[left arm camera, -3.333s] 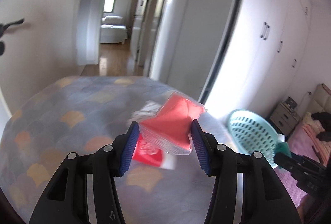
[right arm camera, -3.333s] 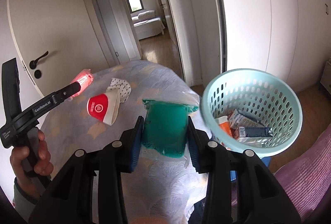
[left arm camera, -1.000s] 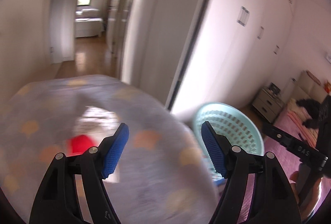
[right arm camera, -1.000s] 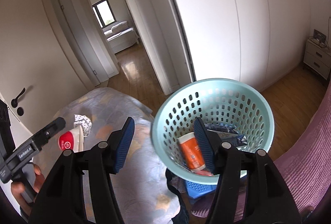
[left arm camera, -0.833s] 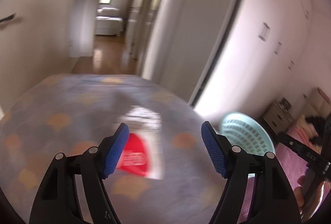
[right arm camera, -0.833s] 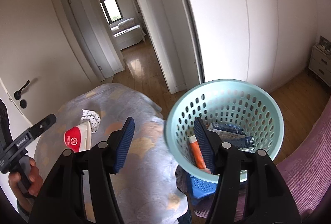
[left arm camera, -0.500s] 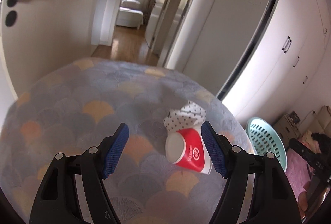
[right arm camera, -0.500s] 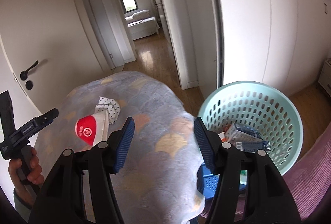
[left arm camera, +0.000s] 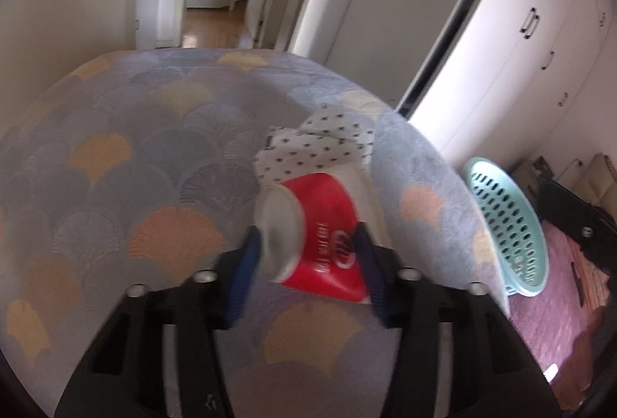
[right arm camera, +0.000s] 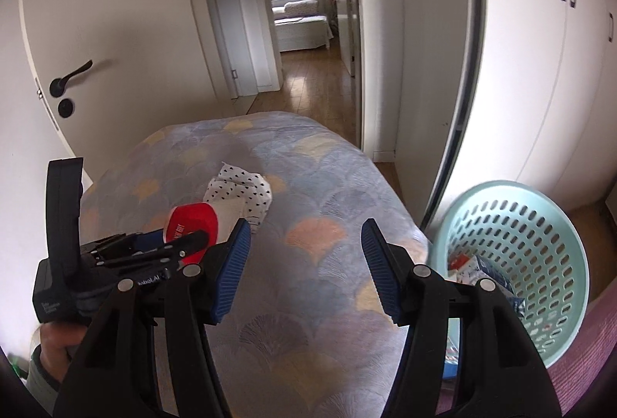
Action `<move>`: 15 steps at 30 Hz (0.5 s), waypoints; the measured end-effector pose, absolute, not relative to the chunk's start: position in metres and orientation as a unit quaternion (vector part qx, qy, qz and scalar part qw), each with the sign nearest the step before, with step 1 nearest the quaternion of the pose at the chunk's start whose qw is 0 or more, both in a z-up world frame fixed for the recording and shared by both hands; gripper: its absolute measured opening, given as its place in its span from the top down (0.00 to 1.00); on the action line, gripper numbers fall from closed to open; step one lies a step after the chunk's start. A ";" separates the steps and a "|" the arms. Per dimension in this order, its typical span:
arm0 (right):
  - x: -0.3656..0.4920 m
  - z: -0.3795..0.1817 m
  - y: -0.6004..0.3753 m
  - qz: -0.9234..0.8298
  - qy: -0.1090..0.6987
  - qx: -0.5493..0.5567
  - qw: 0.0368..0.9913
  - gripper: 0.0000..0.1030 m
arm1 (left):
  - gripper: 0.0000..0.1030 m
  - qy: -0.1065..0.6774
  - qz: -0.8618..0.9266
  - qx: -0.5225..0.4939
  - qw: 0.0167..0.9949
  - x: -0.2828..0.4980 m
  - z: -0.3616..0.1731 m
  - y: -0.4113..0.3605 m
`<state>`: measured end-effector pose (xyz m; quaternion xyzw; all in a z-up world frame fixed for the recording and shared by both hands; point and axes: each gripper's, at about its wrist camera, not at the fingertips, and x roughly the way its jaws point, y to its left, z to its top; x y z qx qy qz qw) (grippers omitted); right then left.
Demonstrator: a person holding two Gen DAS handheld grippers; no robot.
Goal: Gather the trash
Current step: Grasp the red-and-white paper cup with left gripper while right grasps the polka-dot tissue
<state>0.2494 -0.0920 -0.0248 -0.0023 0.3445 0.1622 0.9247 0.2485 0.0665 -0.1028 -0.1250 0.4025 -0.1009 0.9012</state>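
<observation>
A red paper cup (left arm camera: 324, 225) lies on its side on the patterned bed cover (left arm camera: 115, 148). My left gripper (left arm camera: 306, 235) is closing on it, and its blue pads touch the cup's two sides. In the right wrist view the same cup (right arm camera: 193, 221) shows between the left gripper's (right arm camera: 181, 244) fingers. Just behind the cup lies a crumpled white polka-dot wrapper (left arm camera: 316, 144) (right arm camera: 239, 190). My right gripper (right arm camera: 304, 229) hangs open and empty above the cover. The mint basket (right arm camera: 513, 186) with several pieces of trash in it stands at the right.
The basket (left arm camera: 505, 225) stands off the bed's right edge, next to a pink cover (left arm camera: 540, 302). White wardrobe doors (right arm camera: 540, 71) rise behind it. A door with a black handle (right arm camera: 69, 75) is at the left, and a hallway (right arm camera: 308, 82) opens straight behind the bed.
My left gripper has come down and forward onto the red cup and narrowed around it. The right gripper has swung left, away from the basket and over the bed.
</observation>
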 end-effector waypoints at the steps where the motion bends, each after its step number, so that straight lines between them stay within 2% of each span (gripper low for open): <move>1: 0.252 -0.025 -0.087 0.167 0.343 -0.007 0.924 0.45 | 0.62 0.399 -0.096 -0.118 0.904 0.247 -0.102 0.065; 7: 0.282 -0.035 -0.058 0.196 0.343 -0.028 0.918 0.46 | 0.69 0.375 -0.096 -0.118 0.914 0.232 -0.093 0.076; 15: 0.341 -0.070 -0.043 0.250 0.390 0.008 0.886 0.44 | 0.70 0.333 -0.027 -0.173 0.927 0.213 -0.088 0.139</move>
